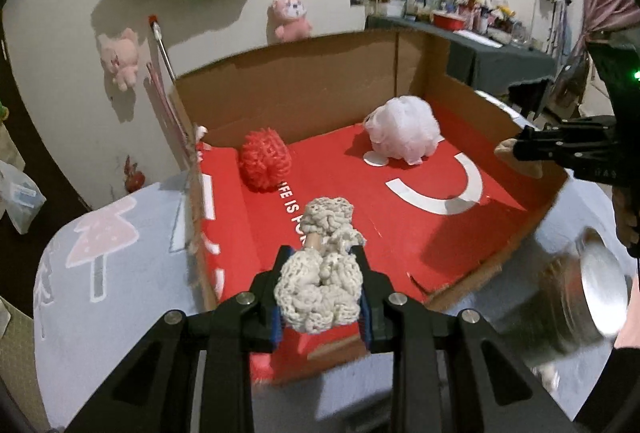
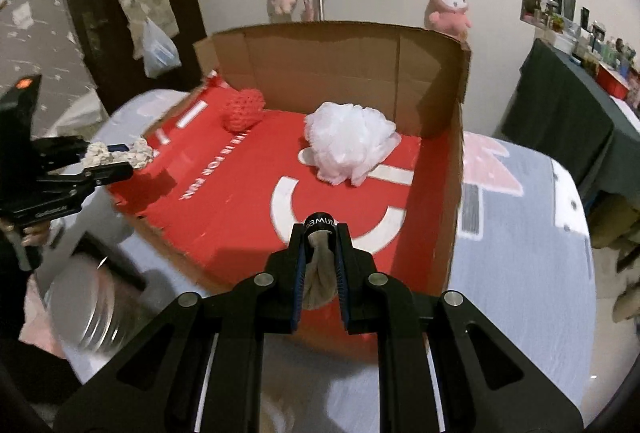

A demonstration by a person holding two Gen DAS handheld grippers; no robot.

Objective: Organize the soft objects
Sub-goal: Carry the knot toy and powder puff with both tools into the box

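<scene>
A cardboard box (image 1: 288,81) with a red printed floor lies open on the table. Inside, a red mesh scrubber (image 1: 264,159) sits at the back left and a white bath pouf (image 1: 402,133) at the back right. My left gripper (image 1: 320,261) is shut on a cream knitted scrubber (image 1: 320,289), above the box's near edge. My right gripper (image 2: 321,237) is shut on a grey-beige cloth piece (image 2: 320,281) with a black band at its tip, over the near part of the box (image 2: 320,61). Each gripper shows in the other view: right gripper (image 1: 516,151), left gripper (image 2: 116,157).
A shiny metal tin (image 1: 592,281) lies blurred on the table between the two hands, near the box's front corner. The table cloth (image 1: 104,233) is pale blue with a pink tree print. Pink plush toys (image 1: 290,15) hang on the wall behind; a cluttered dark table (image 1: 500,49) stands at right.
</scene>
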